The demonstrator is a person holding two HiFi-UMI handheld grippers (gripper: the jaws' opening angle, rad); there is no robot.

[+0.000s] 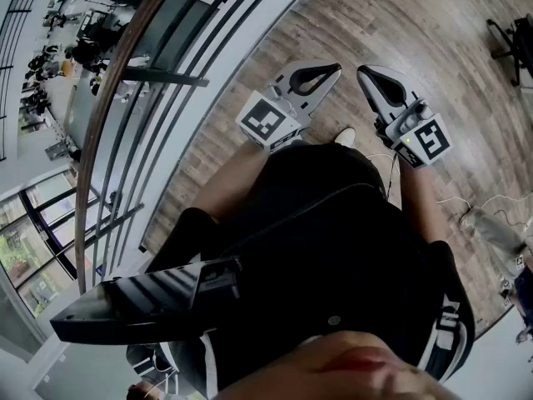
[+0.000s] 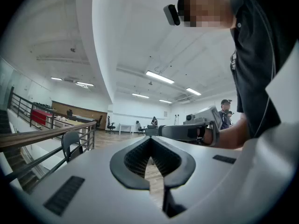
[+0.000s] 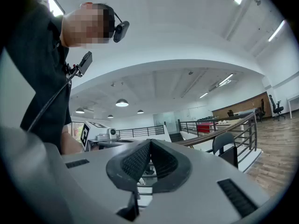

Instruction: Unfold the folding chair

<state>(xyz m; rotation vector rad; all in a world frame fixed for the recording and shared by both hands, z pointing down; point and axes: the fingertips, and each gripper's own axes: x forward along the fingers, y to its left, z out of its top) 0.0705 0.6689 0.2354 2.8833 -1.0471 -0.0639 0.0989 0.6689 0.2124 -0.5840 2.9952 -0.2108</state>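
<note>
Both grippers are held level in front of the person's body, above the wooden floor. My left gripper (image 1: 332, 68) (image 2: 151, 140) is shut with nothing in it. My right gripper (image 1: 363, 72) (image 3: 149, 142) is shut too and empty. Their tips lie close together, slightly apart. A dark chair (image 2: 70, 143) stands by the railing, far off to the left in the left gripper view. The right gripper view shows a dark chair (image 3: 227, 148) beside a railing at the right. In the head view a black flat shape (image 1: 141, 307) lies low at the left, by the person's hip; I cannot tell if it is the chair.
A curved railing (image 1: 125, 107) with a wooden handrail runs along the left, with a drop to a lower floor beyond it. Cables (image 1: 479, 211) lie on the wood floor at the right. A black stand (image 1: 512, 44) is at the far right. People stand far off (image 2: 226, 113).
</note>
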